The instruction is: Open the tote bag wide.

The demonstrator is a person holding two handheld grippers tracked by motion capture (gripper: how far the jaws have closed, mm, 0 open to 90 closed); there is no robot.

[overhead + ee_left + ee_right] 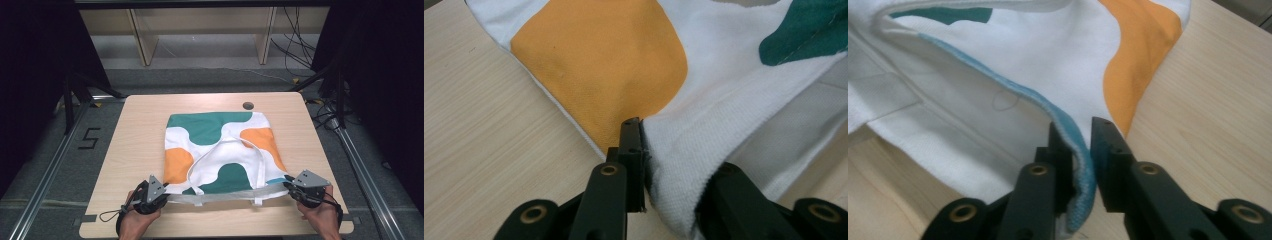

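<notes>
A cloth tote bag [220, 130] with green, orange and white patches lies flat on the wooden table [140, 125], its opening toward me and its white handles [260, 165] folded back on it. My left gripper [167, 192] is at the near left corner. In the left gripper view its jaws [674, 165] hold a thick fold of the white hem [704, 125] beside the orange patch. My right gripper [289, 184] is at the near right corner. In the right gripper view the gripper [1080, 145] pinches the blue-edged rim [1013, 90] of the bag.
A dark round cable hole [247, 105] sits in the table just beyond the bag. Wooden shelving [200, 30] and loose cables [300, 50] stand behind the table, and a "5" marking [89, 138] is on the floor at left. Bare tabletop flanks the bag.
</notes>
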